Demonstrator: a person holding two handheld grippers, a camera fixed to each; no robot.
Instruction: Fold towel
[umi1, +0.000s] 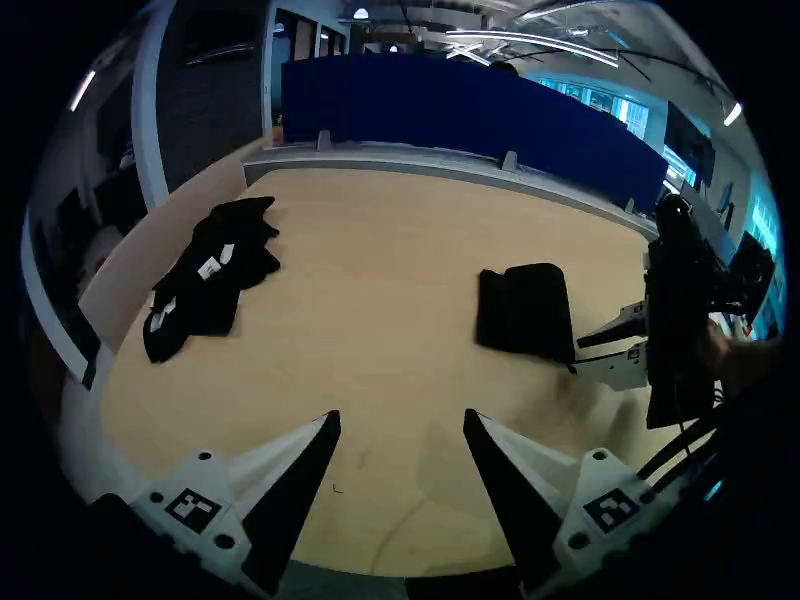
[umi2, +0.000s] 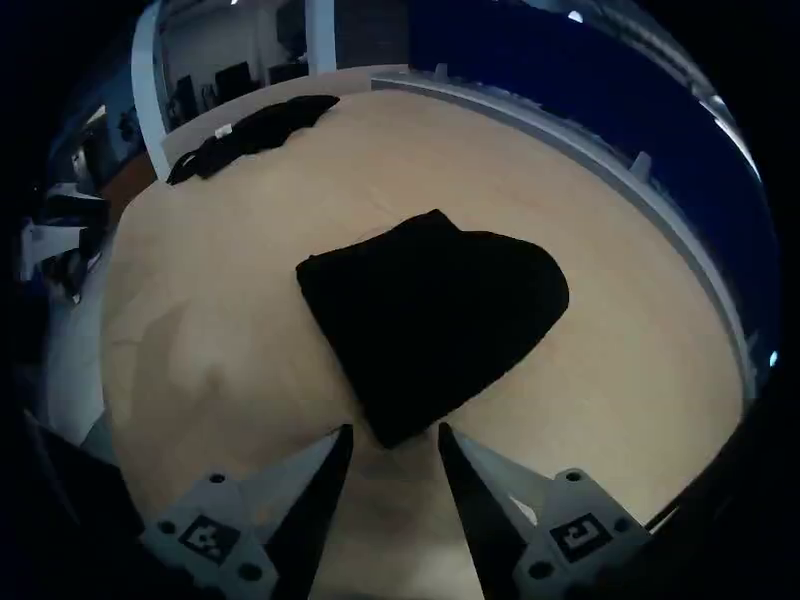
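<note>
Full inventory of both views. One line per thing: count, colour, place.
folded towel: 1, black, middle of the table
cloth pile: 1, black with white tags, crumpled, far-left part of the table
table: 1, light wood, under both
partition: 1, blue, along the table's far edge
left hand-held gripper: 1, white with black fingers, open over bare table
right hand-held gripper: 1, same colours, open at the towel's near corner
hand: 1, holding the right hand-held gripper, right edge of the left gripper view

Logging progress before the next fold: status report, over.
Left gripper open, empty. Right gripper open at near corner of folded towel. Second dark cloth pile far off, not in the way.
</note>
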